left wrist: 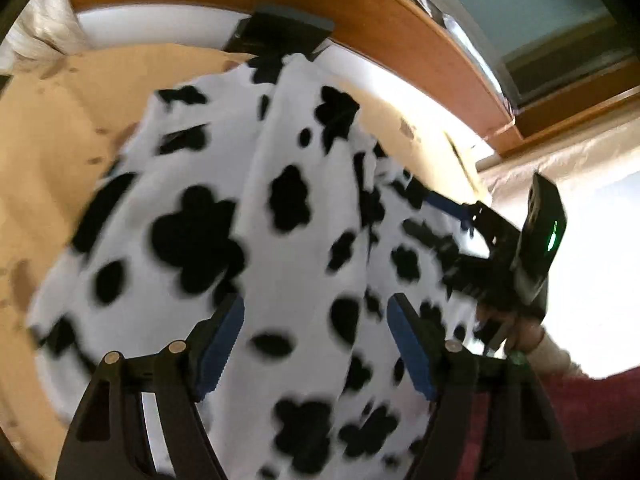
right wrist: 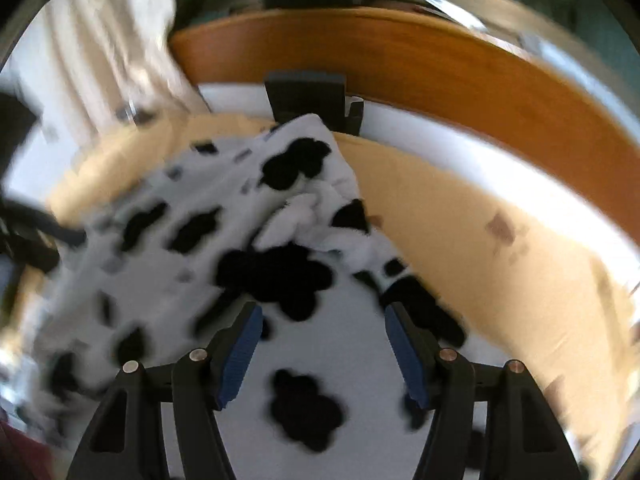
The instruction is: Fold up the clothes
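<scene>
Left wrist view: left gripper released, jaws wide apart above spotted black-and-white garment, nothing pinched. Garment spread across tan bed cover, reaching toward wooden headboard. Right gripper at garment's right edge.

Right wrist view: right gripper released over garment; far corner near headboard. Blurred.

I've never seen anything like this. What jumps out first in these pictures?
A fluffy white garment with black cow spots fills the middle of both views, spread over a tan bedsheet. A curved orange-brown wooden bed frame runs behind it. At the bottom of each view, black tongs with blue pads stand open above the fabric: the left tongs and the right tongs.
</scene>
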### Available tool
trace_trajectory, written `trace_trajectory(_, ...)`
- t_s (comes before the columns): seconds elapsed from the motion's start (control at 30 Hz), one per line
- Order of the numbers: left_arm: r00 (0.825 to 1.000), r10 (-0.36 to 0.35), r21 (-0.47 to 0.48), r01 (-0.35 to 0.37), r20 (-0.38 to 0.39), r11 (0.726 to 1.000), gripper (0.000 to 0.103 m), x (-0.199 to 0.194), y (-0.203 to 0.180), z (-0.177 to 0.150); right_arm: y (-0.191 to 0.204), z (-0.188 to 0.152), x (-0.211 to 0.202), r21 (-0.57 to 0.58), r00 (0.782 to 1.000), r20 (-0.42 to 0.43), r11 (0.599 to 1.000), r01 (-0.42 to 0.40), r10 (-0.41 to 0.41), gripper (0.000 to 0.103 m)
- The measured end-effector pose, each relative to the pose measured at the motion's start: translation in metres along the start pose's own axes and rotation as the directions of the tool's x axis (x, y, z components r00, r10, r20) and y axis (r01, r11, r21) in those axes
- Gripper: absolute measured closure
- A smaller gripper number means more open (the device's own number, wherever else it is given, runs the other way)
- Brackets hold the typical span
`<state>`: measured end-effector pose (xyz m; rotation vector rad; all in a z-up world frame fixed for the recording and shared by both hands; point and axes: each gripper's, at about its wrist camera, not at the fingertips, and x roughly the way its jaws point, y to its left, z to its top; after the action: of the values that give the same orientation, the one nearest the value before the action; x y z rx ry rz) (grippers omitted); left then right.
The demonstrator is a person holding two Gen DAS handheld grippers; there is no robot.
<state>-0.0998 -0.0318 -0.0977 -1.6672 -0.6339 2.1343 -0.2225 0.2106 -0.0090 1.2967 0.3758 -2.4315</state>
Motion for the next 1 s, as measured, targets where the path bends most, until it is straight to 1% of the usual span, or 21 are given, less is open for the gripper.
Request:
trace_trajectory(0.07, 1.000, -0.019, -0.024, 0.018, -0.012, 1.000, 0.025, 0.013, -0.002, 0.001, -0.003, 0.003, 0.012, -0.058, 0.997, 0.003, 0.996, 0.074, -0.074, 0.037)
trace_trajectory(0.1, 1.000, -0.022, -0.033, 0.021, -0.015, 0.999, 0.025, 0.020, -0.005, -0.005, -0.009, 0.004, 0.017, -0.057, 0.997, 0.005, 0.995, 0.082, -0.082, 0.037)
trace_trajectory(0.2, 0.999, -0.034, -0.078, 0.032, -0.033, 0.996, 0.025, 0.027, 0.000, -0.022, -0.035, 0.009, 0.026, 0.009, 0.999, 0.008, 0.999, 0.035, -0.035, 0.037)
trace_trajectory(0.23, 0.999, -0.034, -0.094, 0.030, -0.041, 0.995, 0.025, 0.027, 0.004, -0.027, -0.038, 0.012, 0.031, 0.010, 1.000, 0.008, 1.000, 0.017, -0.017, 0.037)
trace_trajectory(0.3, 0.998, -0.022, -0.118, 0.015, -0.058, 0.993, 0.025, 0.027, 0.012, -0.036, -0.034, 0.017, 0.044, -0.023, 1.000, -0.004, 1.000, -0.014, 0.014, 0.036)
trace_trajectory(0.43, 0.997, 0.020, -0.118, -0.028, -0.068, 0.993, 0.025, 0.022, 0.019, -0.048, -0.017, 0.027, 0.060, -0.107, 0.997, -0.020, 0.992, -0.072, 0.070, 0.036)
trace_trajectory(0.5, 0.998, 0.025, -0.121, -0.032, -0.061, 0.992, 0.025, 0.020, 0.021, -0.052, -0.012, 0.033, 0.063, -0.134, 0.998, -0.008, 0.989, -0.069, 0.068, 0.036)
trace_trajectory(0.53, 0.998, 0.028, -0.123, -0.035, -0.056, 0.992, 0.025, 0.020, 0.021, -0.054, -0.011, 0.038, 0.065, -0.137, 0.999, 0.009, 0.989, -0.047, 0.049, 0.036)
trace_trajectory(0.57, 0.998, 0.031, -0.124, -0.037, -0.051, 0.992, 0.025, 0.021, 0.021, -0.055, -0.013, 0.041, 0.065, -0.127, 0.999, 0.031, 0.992, -0.013, 0.017, 0.036)
trace_trajectory(0.6, 0.998, 0.038, -0.120, -0.043, -0.048, 0.992, 0.025, 0.022, 0.020, -0.056, -0.017, 0.045, 0.063, -0.099, 0.997, 0.059, 0.994, 0.047, -0.042, 0.036)
trace_trajectory(0.63, 0.998, 0.042, -0.109, -0.047, -0.047, 0.993, 0.025, 0.023, 0.019, -0.057, -0.027, 0.049, 0.061, -0.038, 0.989, 0.089, 0.992, 0.120, -0.117, 0.036)
trace_trajectory(0.67, 0.998, 0.045, -0.097, -0.049, -0.048, 0.994, 0.025, 0.024, 0.019, -0.058, -0.040, 0.052, 0.057, 0.032, 0.983, 0.106, 0.988, 0.150, -0.152, 0.035)
trace_trajectory(0.7, 0.998, 0.048, -0.084, -0.052, -0.048, 0.995, 0.024, 0.026, 0.019, -0.058, -0.051, 0.053, 0.054, 0.097, 0.981, 0.115, 0.984, 0.147, -0.158, 0.032)
trace_trajectory(0.73, 0.997, 0.053, -0.068, -0.056, -0.048, 0.996, 0.024, 0.028, 0.017, -0.059, -0.058, 0.053, 0.054, 0.133, 0.981, 0.111, 0.980, 0.146, -0.161, 0.027)
trace_trajectory(0.77, 0.997, 0.060, -0.051, -0.062, -0.047, 0.997, 0.023, 0.031, 0.016, -0.059, -0.063, 0.052, 0.057, 0.146, 0.982, 0.096, 0.978, 0.146, -0.161, 0.026)
trace_trajectory(0.83, 0.996, 0.082, 0.004, -0.082, -0.046, 0.997, 0.020, 0.037, 0.009, -0.059, -0.063, 0.049, 0.067, 0.125, 0.986, 0.053, 0.981, 0.148, -0.156, 0.026)
trace_trajectory(0.87, 0.994, 0.094, 0.033, -0.093, -0.049, 0.995, 0.017, 0.039, 0.005, -0.060, -0.063, 0.046, 0.074, 0.112, 0.989, 0.028, 0.983, 0.143, -0.147, 0.027)
trace_trajectory(0.9, 0.993, 0.107, 0.062, -0.104, -0.052, 0.993, 0.017, 0.041, 0.001, -0.061, -0.065, 0.044, 0.077, 0.117, 0.991, 0.018, 0.985, 0.127, -0.130, 0.027)
trace_trajectory(0.97, 0.991, 0.114, 0.079, -0.108, -0.073, 0.991, 0.017, 0.040, -0.004, -0.060, -0.073, 0.043, 0.074, 0.159, 0.996, 0.001, 0.984, 0.085, -0.087, 0.026)
trace_trajectory(1.0, 0.993, 0.090, 0.067, -0.085, -0.082, 0.994, 0.017, 0.036, -0.004, -0.060, -0.077, 0.043, 0.070, 0.171, 0.998, -0.004, 0.983, 0.068, -0.069, 0.026)
